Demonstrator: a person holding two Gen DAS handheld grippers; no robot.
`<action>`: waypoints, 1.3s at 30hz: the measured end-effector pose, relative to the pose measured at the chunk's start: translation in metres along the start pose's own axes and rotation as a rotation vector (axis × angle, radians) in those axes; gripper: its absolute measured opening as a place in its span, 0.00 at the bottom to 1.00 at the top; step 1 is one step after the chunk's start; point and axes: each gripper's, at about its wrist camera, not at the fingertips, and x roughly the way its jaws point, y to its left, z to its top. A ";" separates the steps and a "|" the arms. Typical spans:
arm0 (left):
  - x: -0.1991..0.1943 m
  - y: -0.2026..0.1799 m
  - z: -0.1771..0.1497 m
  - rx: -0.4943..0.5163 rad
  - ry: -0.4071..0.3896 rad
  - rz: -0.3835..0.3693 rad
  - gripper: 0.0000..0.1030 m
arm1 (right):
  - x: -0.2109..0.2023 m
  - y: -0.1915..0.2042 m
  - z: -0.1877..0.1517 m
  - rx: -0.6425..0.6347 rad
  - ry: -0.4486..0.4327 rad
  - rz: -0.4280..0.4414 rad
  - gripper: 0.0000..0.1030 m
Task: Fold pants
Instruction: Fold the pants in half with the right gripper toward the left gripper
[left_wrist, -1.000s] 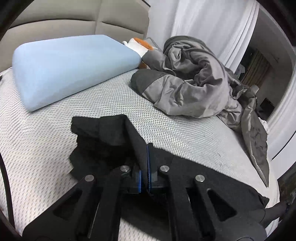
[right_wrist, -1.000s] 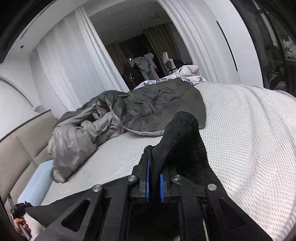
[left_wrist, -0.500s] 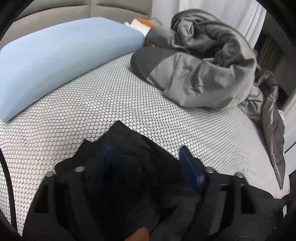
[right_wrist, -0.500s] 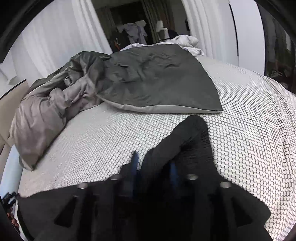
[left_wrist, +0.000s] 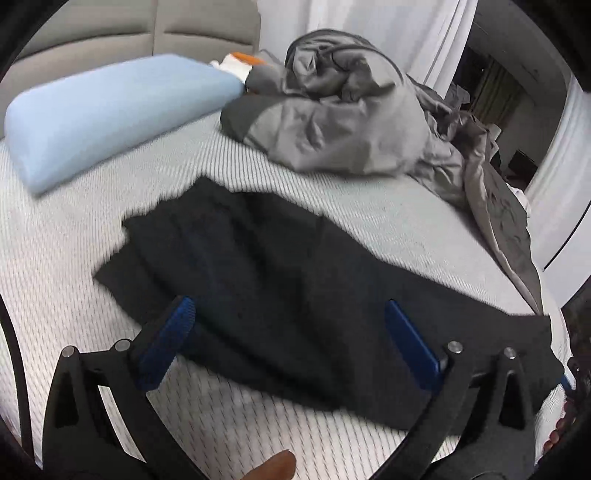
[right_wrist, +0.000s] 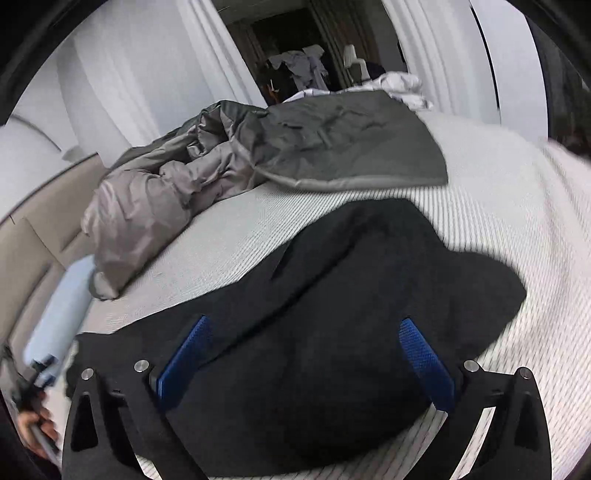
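Lying flat across the bed (left_wrist: 388, 218), black pants (left_wrist: 280, 280); left gripper (left_wrist: 288, 328) and right gripper (right_wrist: 306, 347) just opened, fingers spread wide above the cloth, pinching nothing.

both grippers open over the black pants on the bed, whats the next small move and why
Probably lower the left gripper and right gripper, whose jaws have just been opening with nothing pinched, and grip an edge for another fold: the black pants lie loose and rumpled on the mattress.
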 end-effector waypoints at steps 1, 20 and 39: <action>-0.001 -0.003 -0.009 -0.004 0.018 -0.005 0.96 | -0.002 -0.003 -0.008 0.026 0.004 0.022 1.00; 0.035 -0.042 -0.056 -0.047 0.105 -0.130 0.12 | 0.038 -0.063 -0.032 0.294 0.172 0.059 0.26; 0.022 -0.050 -0.041 0.114 0.066 0.048 0.77 | 0.023 -0.050 -0.014 0.174 0.059 -0.139 0.81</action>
